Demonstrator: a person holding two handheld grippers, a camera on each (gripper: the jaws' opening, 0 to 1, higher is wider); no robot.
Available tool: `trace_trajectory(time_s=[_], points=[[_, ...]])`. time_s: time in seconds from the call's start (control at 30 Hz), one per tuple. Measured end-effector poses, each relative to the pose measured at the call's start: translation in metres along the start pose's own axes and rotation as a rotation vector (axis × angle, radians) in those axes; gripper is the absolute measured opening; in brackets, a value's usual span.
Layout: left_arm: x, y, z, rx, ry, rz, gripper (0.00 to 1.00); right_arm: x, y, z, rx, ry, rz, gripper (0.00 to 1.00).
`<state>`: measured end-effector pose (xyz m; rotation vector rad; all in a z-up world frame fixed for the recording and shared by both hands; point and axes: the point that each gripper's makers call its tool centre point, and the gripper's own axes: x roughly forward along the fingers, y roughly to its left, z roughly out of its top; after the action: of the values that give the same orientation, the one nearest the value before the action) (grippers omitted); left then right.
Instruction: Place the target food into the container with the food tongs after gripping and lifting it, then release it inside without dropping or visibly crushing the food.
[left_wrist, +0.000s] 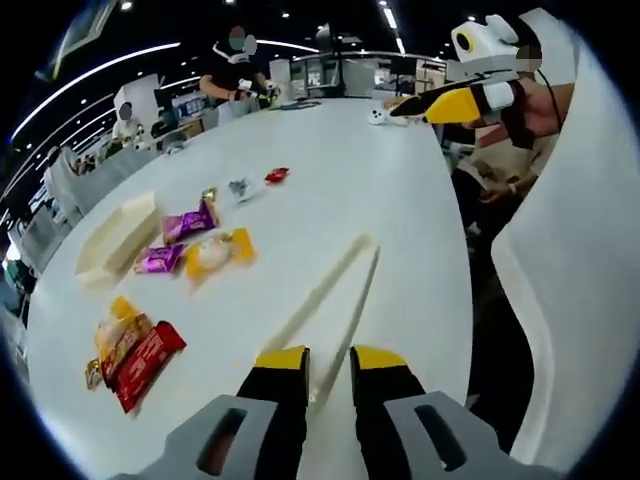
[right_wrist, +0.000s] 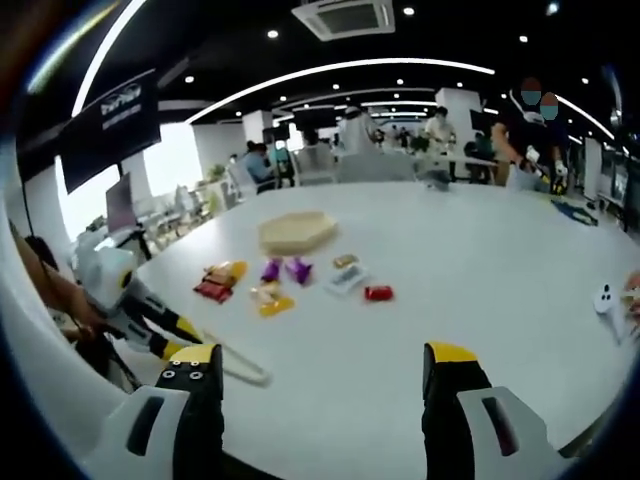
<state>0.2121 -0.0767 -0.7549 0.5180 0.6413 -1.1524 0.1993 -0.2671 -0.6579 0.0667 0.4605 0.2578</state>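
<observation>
Left gripper view: the left tool (left_wrist: 328, 362) is closed on the tongs (left_wrist: 335, 290), which reach out over the white worktop (left_wrist: 330, 160). Beyond lie wrapped snacks (left_wrist: 215, 252) and, farther left, the empty container (left_wrist: 115, 238). The right tool (right_wrist: 318, 368) hangs open, holding nothing. Judging by this, picking food comes next: the tongs must straddle one snack.
</observation>
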Motion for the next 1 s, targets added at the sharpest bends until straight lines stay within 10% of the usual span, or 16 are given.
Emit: trace_trajectory(time_s=[0.4,1.0], points=[[0.0036,-0.0015,-0.0019,0.113,0.006,-0.024,0.07,-0.0012,-0.0031,0.0047,0.007,-0.021,-0.011,0.83],[0.0046,-0.0016,-0.0033,-0.001,-0.051,-0.1,0.01,0.0075,-0.0056,0.0088,0.052,-0.037,-0.005,0.82]])
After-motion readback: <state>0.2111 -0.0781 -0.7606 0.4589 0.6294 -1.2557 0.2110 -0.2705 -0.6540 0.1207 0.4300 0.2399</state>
